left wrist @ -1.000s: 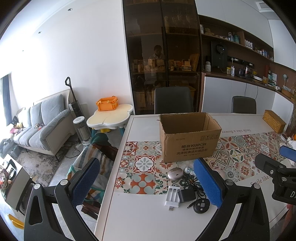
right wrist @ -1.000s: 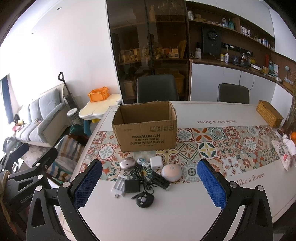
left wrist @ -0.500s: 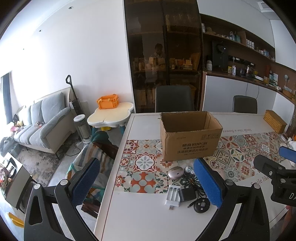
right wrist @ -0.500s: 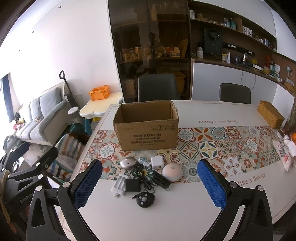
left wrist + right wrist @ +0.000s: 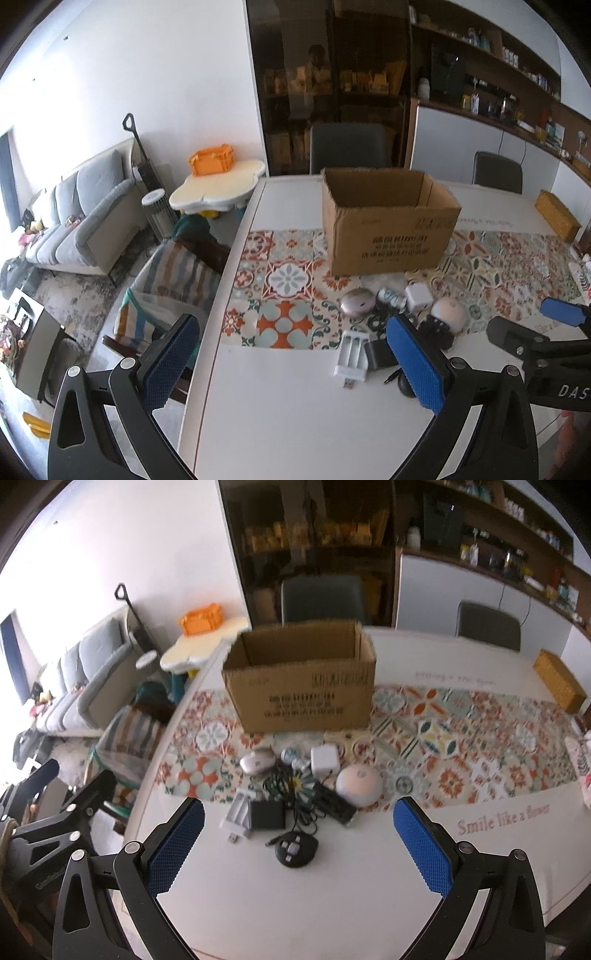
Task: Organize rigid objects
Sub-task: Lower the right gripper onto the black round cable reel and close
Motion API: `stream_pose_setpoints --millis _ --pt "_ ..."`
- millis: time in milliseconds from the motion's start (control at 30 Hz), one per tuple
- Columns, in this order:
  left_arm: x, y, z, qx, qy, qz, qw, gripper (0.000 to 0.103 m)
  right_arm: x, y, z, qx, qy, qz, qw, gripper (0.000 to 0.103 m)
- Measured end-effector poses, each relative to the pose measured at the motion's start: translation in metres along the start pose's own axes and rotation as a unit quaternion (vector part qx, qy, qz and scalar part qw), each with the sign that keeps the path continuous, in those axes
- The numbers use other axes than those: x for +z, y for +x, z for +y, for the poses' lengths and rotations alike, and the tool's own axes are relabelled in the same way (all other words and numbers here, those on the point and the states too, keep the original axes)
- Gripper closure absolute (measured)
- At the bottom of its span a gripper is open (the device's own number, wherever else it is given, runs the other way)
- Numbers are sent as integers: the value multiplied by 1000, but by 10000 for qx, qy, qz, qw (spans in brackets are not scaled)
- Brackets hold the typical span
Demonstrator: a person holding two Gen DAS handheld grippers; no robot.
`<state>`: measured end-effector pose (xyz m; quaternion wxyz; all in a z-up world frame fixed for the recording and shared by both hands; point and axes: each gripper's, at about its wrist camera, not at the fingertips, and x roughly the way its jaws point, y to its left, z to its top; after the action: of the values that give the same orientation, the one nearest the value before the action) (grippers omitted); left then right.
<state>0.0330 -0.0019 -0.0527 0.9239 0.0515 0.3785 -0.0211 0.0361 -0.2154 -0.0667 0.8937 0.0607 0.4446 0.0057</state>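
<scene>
An open cardboard box (image 5: 301,679) (image 5: 388,225) stands on the patterned runner. In front of it lies a cluster: a grey mouse (image 5: 257,762) (image 5: 357,303), a white cube charger (image 5: 324,759), a pink-white dome (image 5: 358,784), a white battery charger (image 5: 351,353) (image 5: 238,809), a black adapter (image 5: 266,815) with tangled cable, and a black round cable reel (image 5: 296,849). My right gripper (image 5: 299,853) is open and empty, just short of the reel. My left gripper (image 5: 291,369) is open and empty, left of the cluster.
A white table (image 5: 351,904) carries a wicker basket (image 5: 559,685) at the far right. Two dark chairs (image 5: 323,598) stand behind the table. A striped-covered chair (image 5: 173,280) sits at the left edge. A sofa and small kids' table stand beyond.
Both grippers have moved forward and down toward the cluster, so the objects and box look larger. Both stay open and empty.
</scene>
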Motion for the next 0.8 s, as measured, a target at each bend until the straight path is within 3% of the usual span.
stream_pose_setpoints --millis 367,800 --pt "-31 60 1 -7 -4 953 9955 0 -21 82 -3 62 39 1225 9924 1" --pt "-64 98 -8 -23 215 1474 9888 0 -49 149 -3 75 -95 1961 9805 7"
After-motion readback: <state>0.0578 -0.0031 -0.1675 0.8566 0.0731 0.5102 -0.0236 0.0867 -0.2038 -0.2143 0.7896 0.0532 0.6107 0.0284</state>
